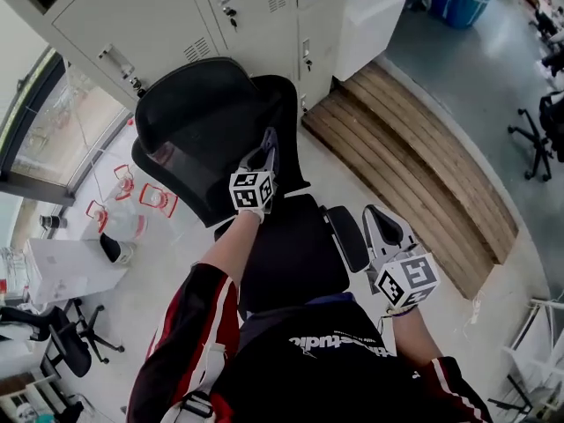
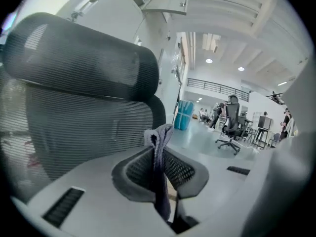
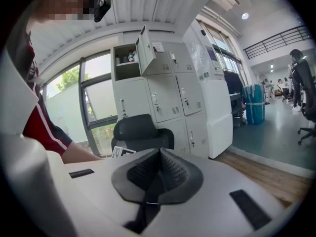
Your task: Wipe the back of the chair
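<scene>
A black mesh office chair [image 1: 211, 122] stands in front of me, its back and headrest [image 2: 84, 65] turned toward the grey lockers. My left gripper [image 1: 264, 152] is held up against the right side of the chair back, shut on a thin grey cloth [image 2: 159, 147] that sticks up between its jaws. My right gripper [image 1: 381, 226] hangs lower at the right, beside the chair's armrest [image 1: 345, 236], jaws shut with nothing between them. From the right gripper view the chair [image 3: 140, 132] shows at a distance.
Grey lockers [image 1: 176, 7] stand right behind the chair, one door open [image 3: 145, 51]. A wooden step [image 1: 414, 157] runs to the right. A white box [image 1: 62, 267] and another black chair [image 1: 62, 337] sit at the left. More office chairs [image 2: 229, 127] stand far off.
</scene>
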Demonstrator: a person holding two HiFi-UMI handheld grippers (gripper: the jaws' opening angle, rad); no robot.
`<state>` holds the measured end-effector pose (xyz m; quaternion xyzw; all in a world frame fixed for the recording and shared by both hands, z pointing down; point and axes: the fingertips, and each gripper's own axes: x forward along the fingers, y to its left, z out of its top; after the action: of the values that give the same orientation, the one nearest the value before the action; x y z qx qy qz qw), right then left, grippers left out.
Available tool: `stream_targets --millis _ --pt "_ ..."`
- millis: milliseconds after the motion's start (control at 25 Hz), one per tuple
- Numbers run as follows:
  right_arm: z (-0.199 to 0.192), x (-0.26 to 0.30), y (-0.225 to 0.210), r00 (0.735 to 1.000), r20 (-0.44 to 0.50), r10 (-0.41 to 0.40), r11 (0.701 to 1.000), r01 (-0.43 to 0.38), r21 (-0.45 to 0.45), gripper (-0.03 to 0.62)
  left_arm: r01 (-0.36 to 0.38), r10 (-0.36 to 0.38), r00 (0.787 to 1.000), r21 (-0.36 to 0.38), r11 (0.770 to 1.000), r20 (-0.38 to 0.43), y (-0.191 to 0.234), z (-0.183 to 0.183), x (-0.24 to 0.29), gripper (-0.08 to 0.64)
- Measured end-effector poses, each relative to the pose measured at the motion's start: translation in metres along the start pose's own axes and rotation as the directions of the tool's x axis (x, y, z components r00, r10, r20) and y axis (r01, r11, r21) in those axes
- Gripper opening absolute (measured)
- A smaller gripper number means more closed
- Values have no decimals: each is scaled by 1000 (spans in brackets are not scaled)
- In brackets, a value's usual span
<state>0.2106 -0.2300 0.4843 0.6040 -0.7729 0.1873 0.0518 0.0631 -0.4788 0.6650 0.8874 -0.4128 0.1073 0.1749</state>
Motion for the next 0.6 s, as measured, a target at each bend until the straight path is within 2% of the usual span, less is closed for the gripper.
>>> stream_targets --millis 120,240,400,600 --pt "4 15 28 997 -1 76 997 -76 -24 14 -89 90 996 -20 996 5 45 -9 -53 57" --pt "5 29 60 988 -10 157 986 -157 -51 14 -203 203 979 -52 978 -1 95 -27 -113 57" --pt "2 46 96 971 -34 235 968 -237 -81 14 -353 355 935 -111 929 -9 156 -52 -189 57" --pt "-6 63 131 951 -74 301 946 -308 -106 14 -486 487 873 -150 861 -26 214 -79 -259 57"
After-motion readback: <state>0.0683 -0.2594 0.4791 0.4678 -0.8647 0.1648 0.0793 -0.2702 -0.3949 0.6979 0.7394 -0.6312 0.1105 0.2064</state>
